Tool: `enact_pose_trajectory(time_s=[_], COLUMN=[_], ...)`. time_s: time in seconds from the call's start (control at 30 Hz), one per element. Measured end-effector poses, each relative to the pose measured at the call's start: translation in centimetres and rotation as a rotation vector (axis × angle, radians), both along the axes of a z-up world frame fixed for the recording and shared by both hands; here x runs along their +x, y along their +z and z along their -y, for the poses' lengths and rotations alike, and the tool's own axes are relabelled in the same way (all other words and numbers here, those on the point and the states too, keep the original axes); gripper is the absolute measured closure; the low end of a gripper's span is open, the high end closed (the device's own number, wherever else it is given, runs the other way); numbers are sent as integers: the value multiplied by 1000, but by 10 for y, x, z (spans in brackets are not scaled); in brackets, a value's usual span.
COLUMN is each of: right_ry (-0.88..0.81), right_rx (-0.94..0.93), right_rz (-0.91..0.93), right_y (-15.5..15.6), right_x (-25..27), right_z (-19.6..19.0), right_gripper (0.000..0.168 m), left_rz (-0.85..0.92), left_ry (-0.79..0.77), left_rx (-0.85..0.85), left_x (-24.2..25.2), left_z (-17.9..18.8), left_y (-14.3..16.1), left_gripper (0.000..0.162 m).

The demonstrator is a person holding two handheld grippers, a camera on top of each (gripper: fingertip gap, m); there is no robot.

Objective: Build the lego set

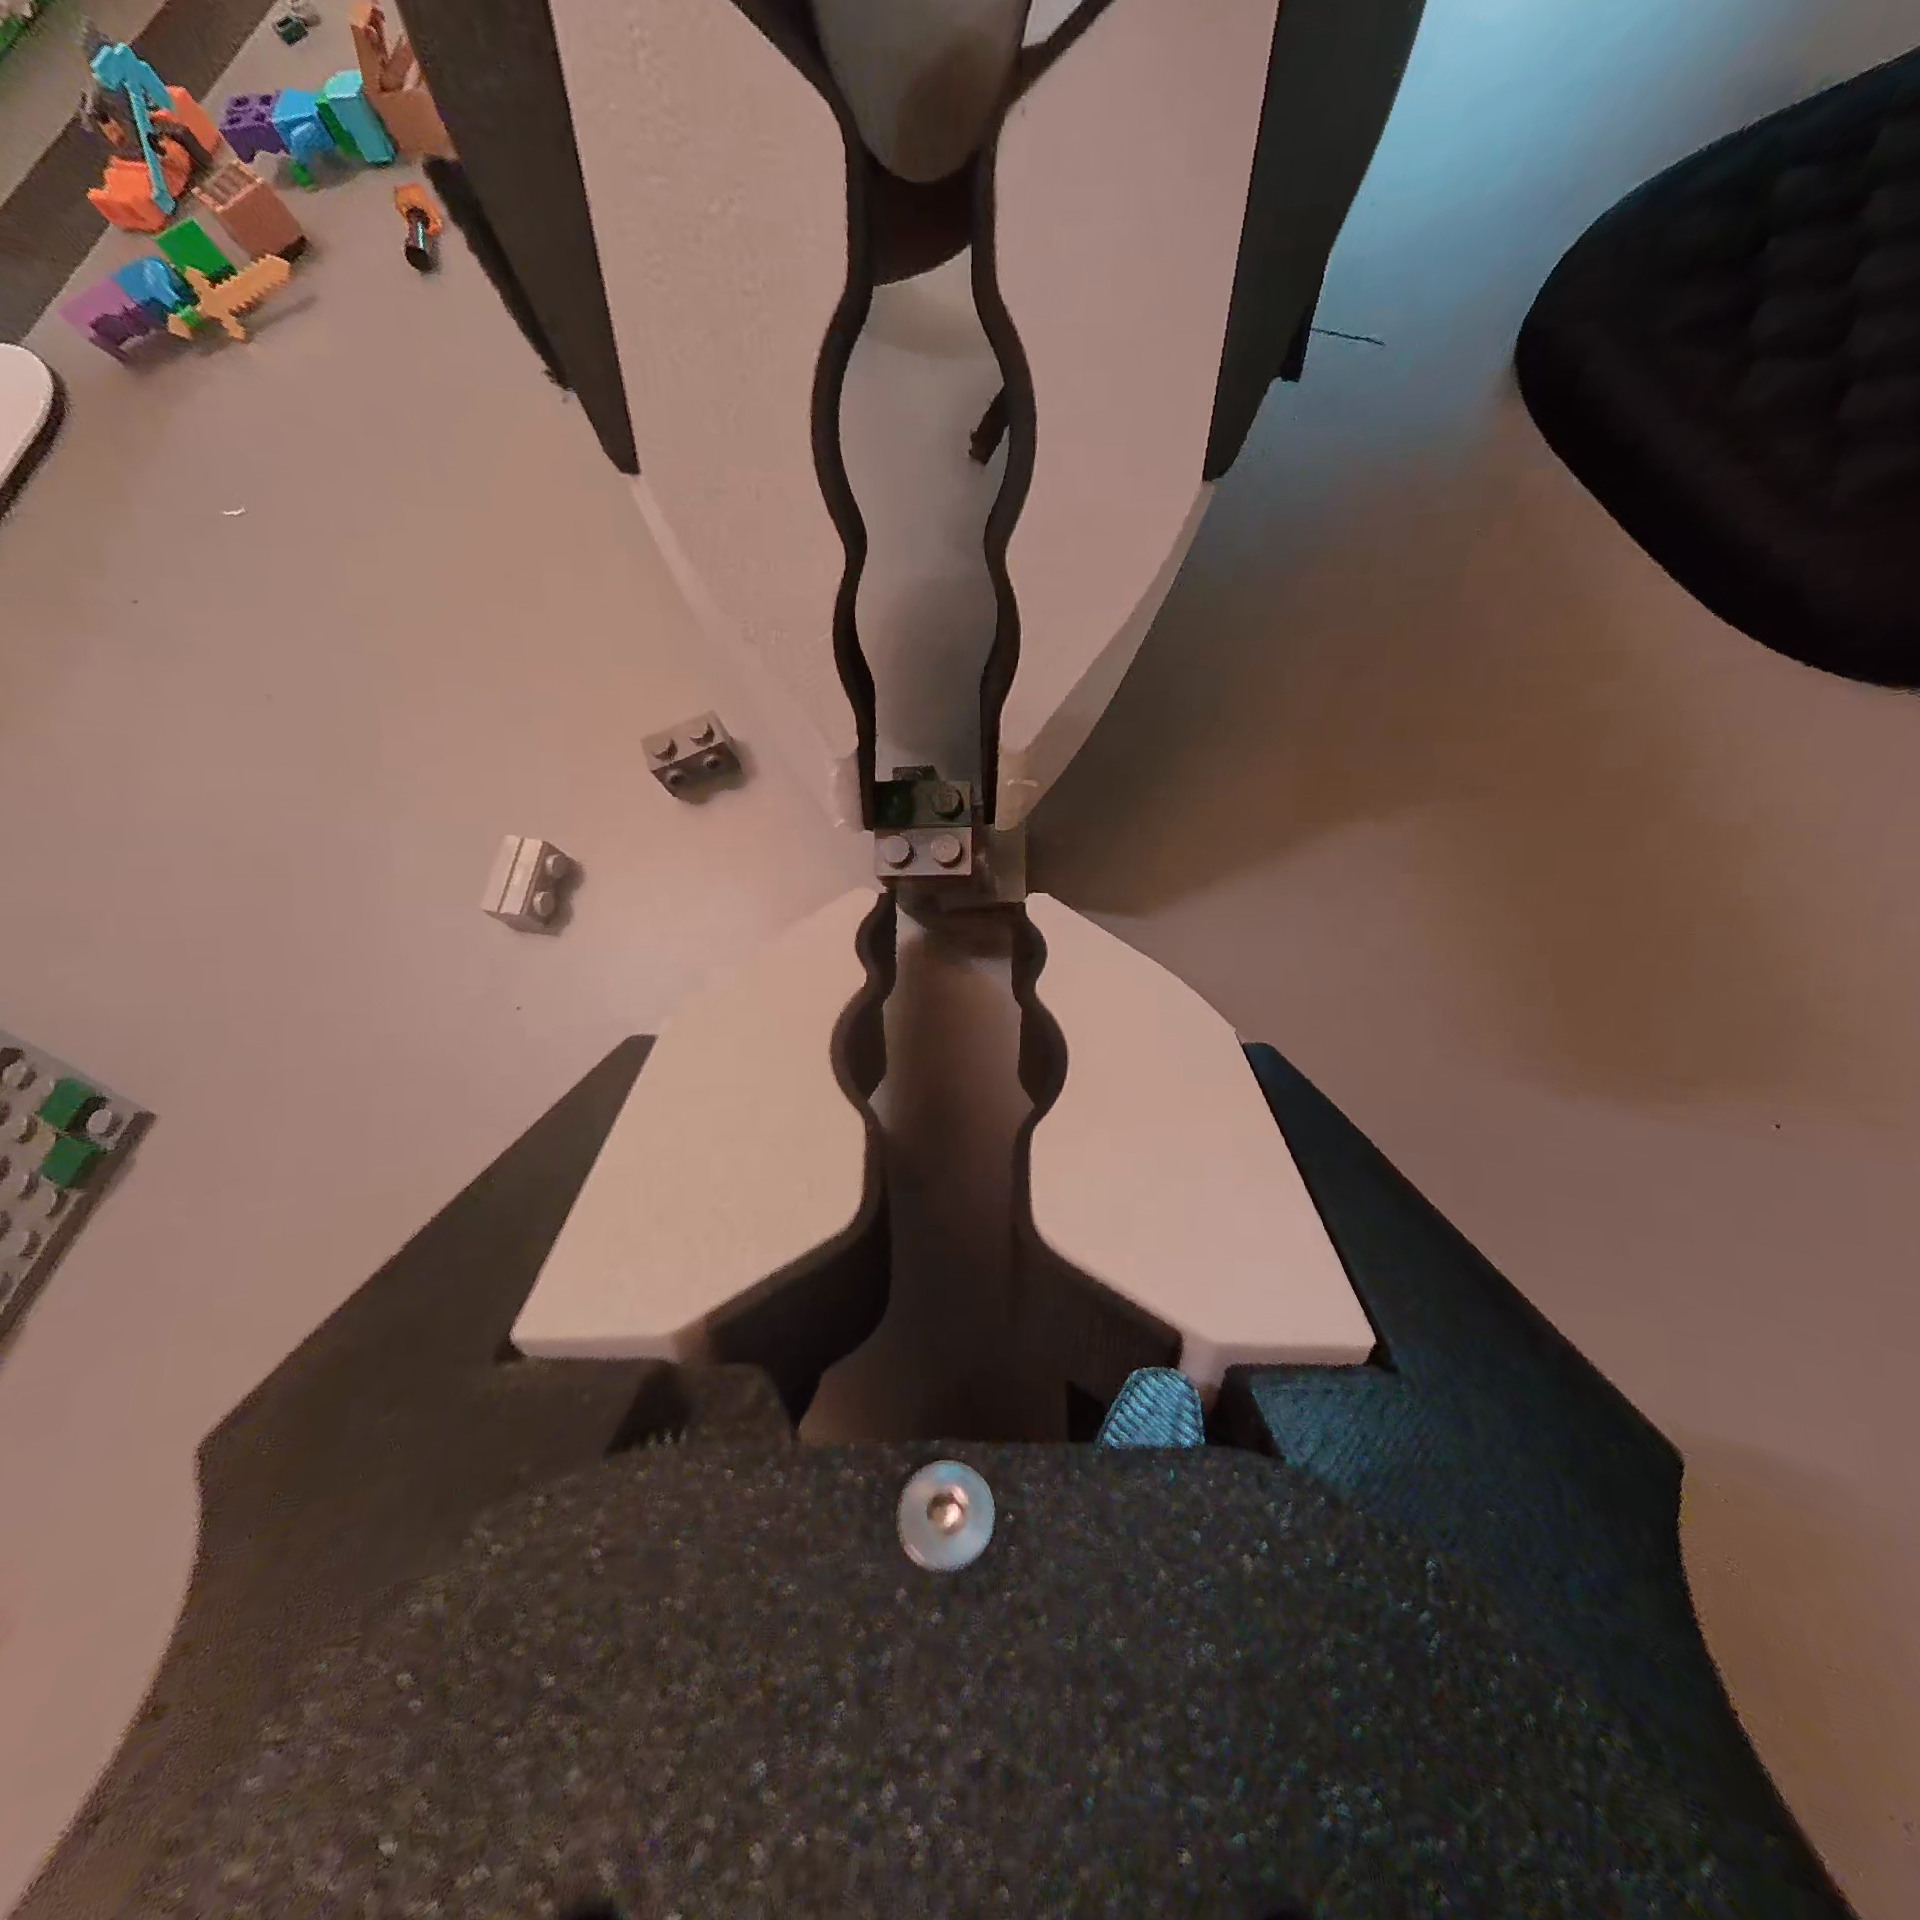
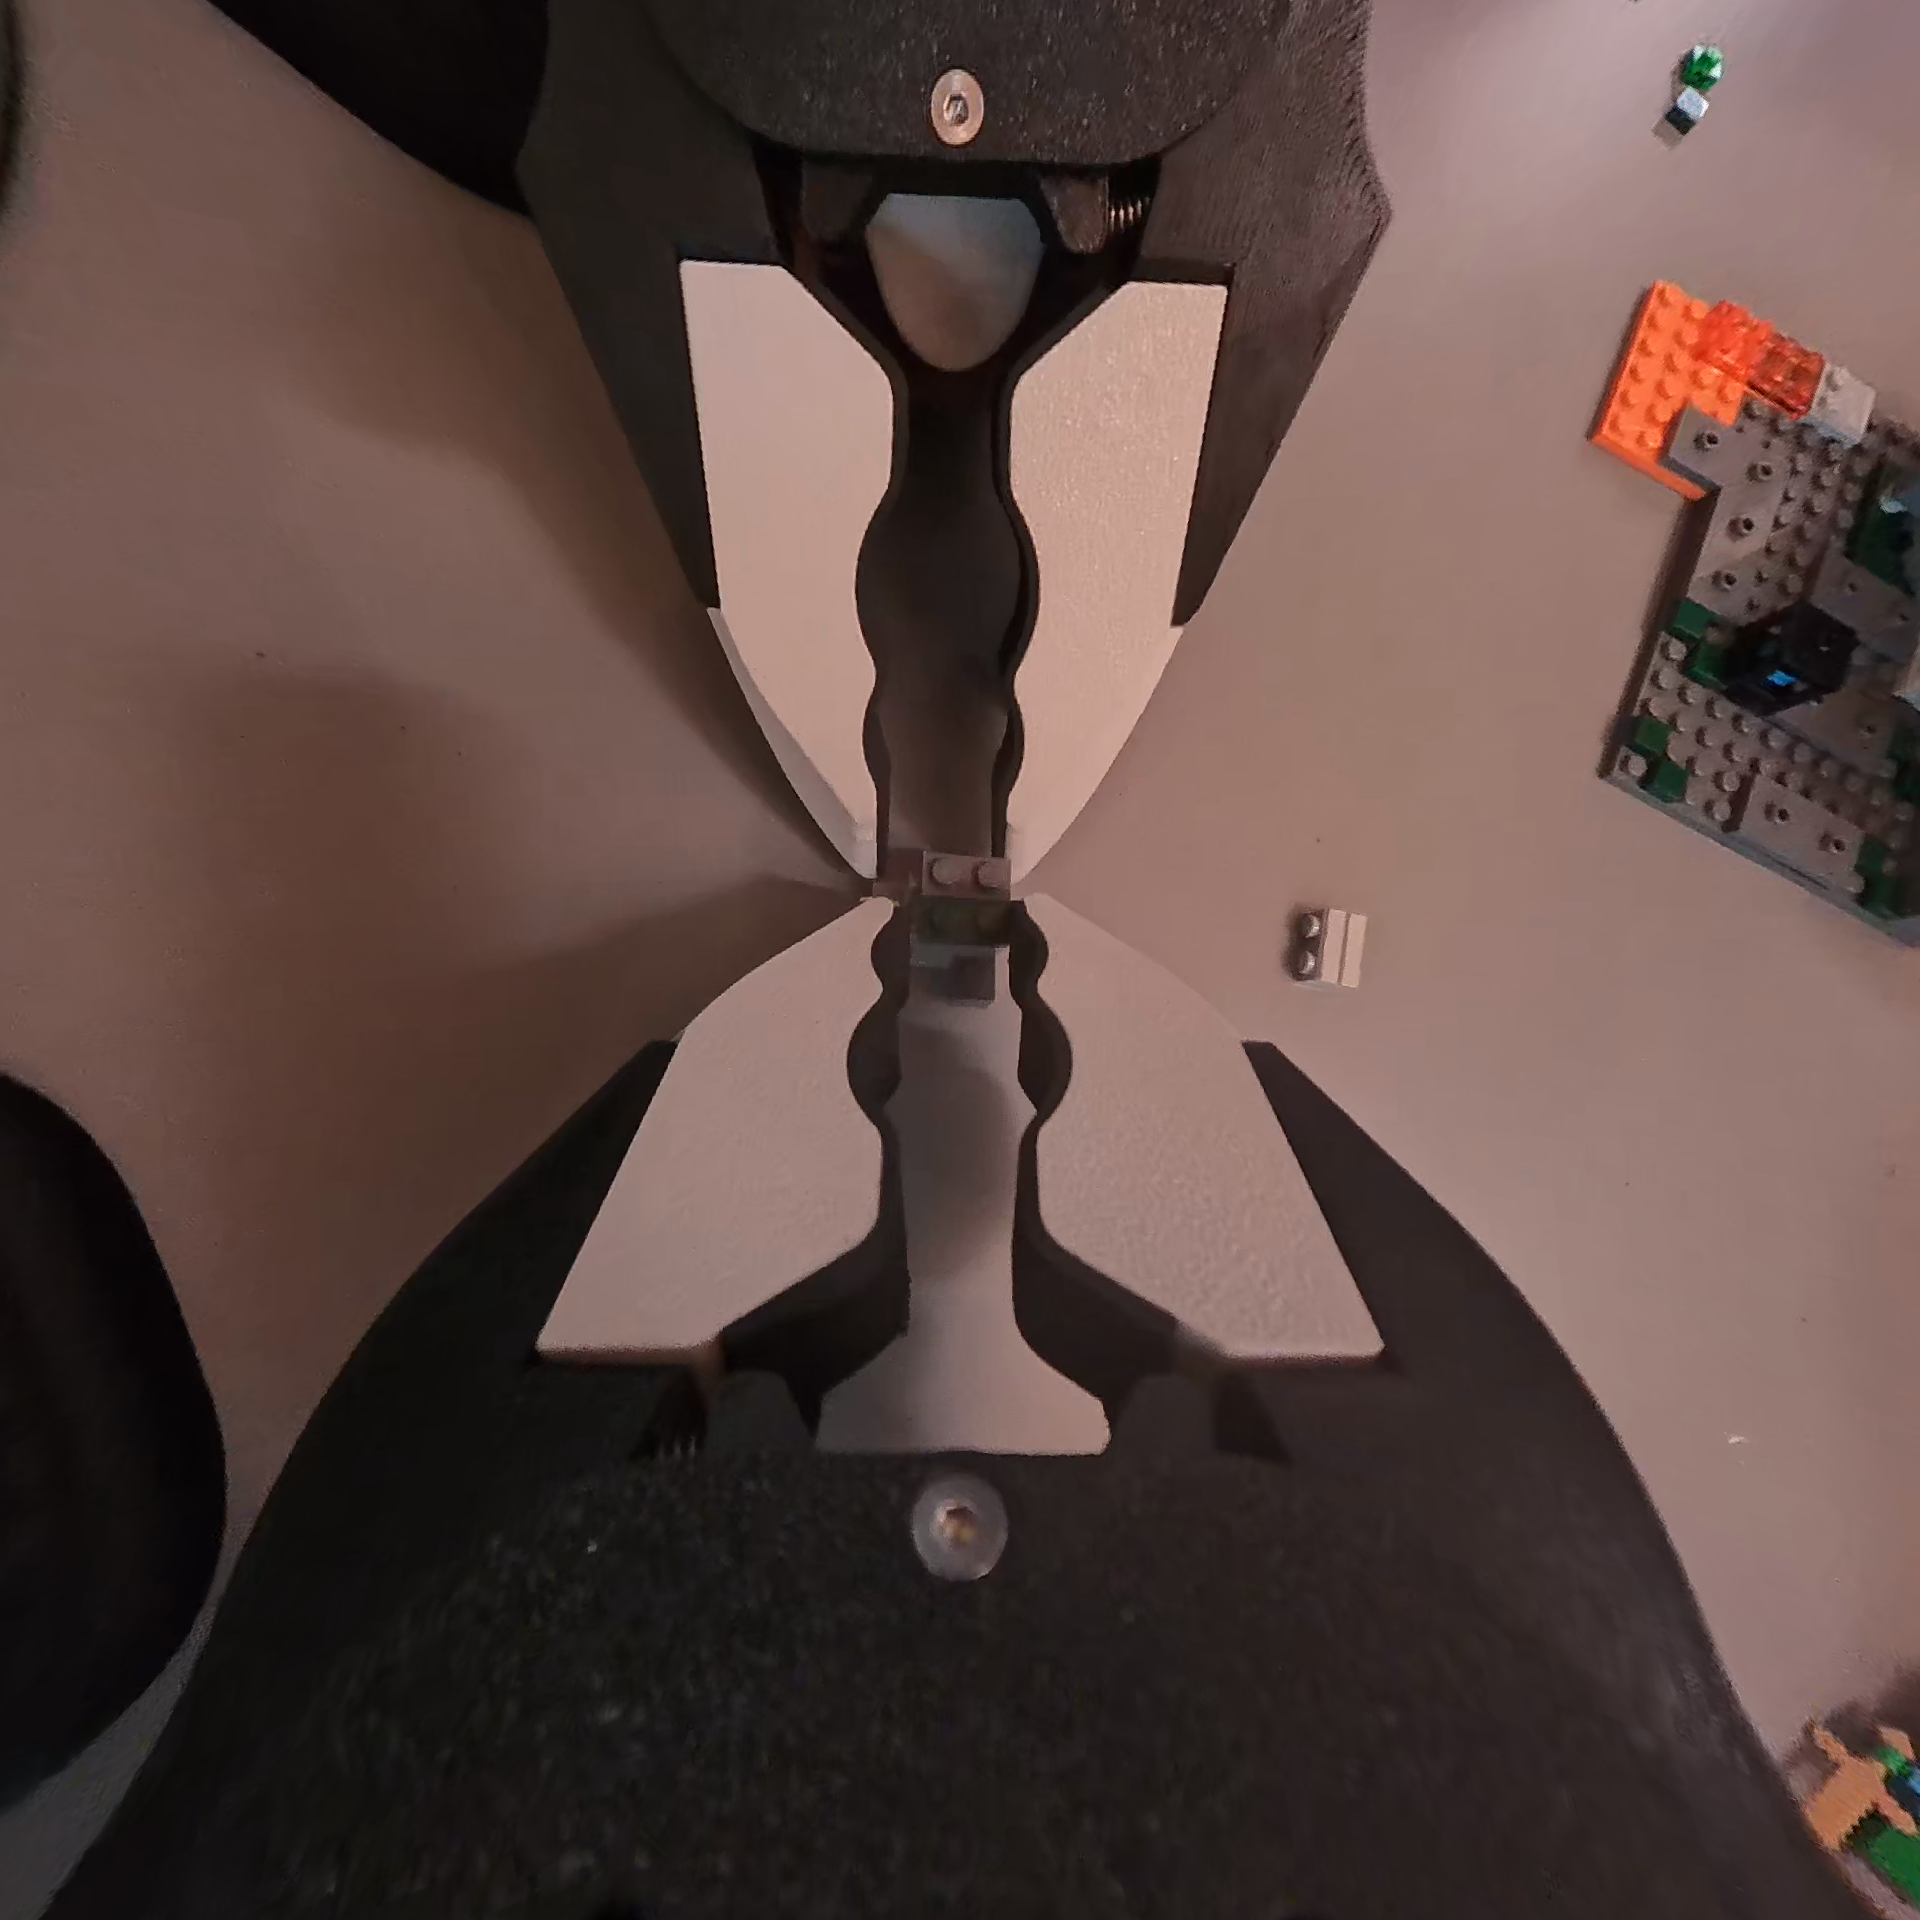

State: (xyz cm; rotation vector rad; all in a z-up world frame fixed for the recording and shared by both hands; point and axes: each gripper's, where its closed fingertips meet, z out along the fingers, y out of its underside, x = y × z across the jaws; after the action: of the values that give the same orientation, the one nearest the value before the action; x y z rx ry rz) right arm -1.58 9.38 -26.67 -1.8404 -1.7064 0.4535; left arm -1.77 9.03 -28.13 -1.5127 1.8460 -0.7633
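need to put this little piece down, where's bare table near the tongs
Bare table lies between the white-and-grey brick and the grey baseplate build. More lies beside the black cushion. Crowded: the colourful brick pile and two loose grey bricks.

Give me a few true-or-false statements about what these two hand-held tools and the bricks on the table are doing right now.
1. The two grippers meet tip to tip over a small grey brick piece. True.
2. The left gripper has its jaws wide open and empty. False: they are closed on the small piece.
3. A loose white and grey brick lies on the table beside the tools. True.
4. The grey baseplate build is held in the right gripper. False: it lies on the table, off to the side.
5. An orange plate sits at one corner of that build. True.
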Motion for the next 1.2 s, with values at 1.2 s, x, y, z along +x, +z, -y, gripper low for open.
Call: enact_pose_trajectory(time_s=[1.2], right_ry=[-98], right_rx=[-147], right_rz=[-562], right_y=[72], right_x=[-6], right_z=[9], right_gripper=[155], left_rz=[316], left_ry=[-27], left_rx=[-91], left_x=[7], left_z=[7], left_y=[57], left_gripper=[142])
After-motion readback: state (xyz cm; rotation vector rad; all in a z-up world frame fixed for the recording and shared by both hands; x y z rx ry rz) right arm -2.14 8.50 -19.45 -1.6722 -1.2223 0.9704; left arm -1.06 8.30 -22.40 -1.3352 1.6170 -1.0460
